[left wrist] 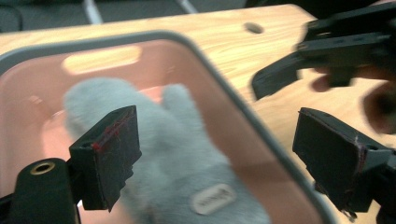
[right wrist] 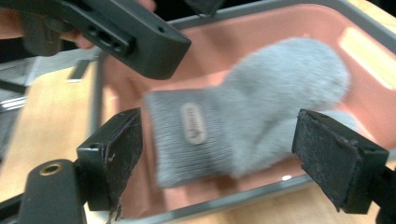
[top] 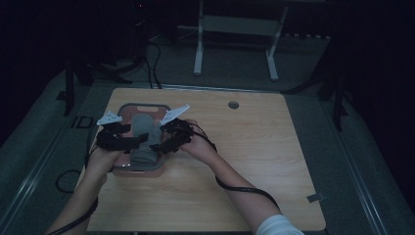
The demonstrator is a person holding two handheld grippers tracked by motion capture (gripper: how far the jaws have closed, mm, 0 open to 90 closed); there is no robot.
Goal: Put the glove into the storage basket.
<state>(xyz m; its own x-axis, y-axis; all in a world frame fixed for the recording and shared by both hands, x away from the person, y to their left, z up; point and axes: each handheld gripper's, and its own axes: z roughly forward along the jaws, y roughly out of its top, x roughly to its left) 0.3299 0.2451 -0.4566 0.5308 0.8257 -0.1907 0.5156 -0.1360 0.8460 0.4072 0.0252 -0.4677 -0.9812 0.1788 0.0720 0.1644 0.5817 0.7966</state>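
A grey fluffy mitten (top: 142, 125) with a small oval label lies in a pink tray with a grey rim (top: 145, 105) at the table's left. My left gripper (top: 138, 141) hovers over the tray from the left, and my right gripper (top: 157, 145) from the right. In the left gripper view the open gripper (left wrist: 219, 156) stands above the mitten (left wrist: 182, 149), one jaw over the tray, the other past its rim (left wrist: 219, 84). In the right gripper view the open gripper (right wrist: 224, 156) spans the mitten (right wrist: 261, 102) with nothing held.
The wooden table (top: 254, 147) has a round cable hole (top: 233, 105) near its far edge. A white frame stand (top: 235, 29) is on the floor behind. Black cables trail from both grippers over the table's near edge.
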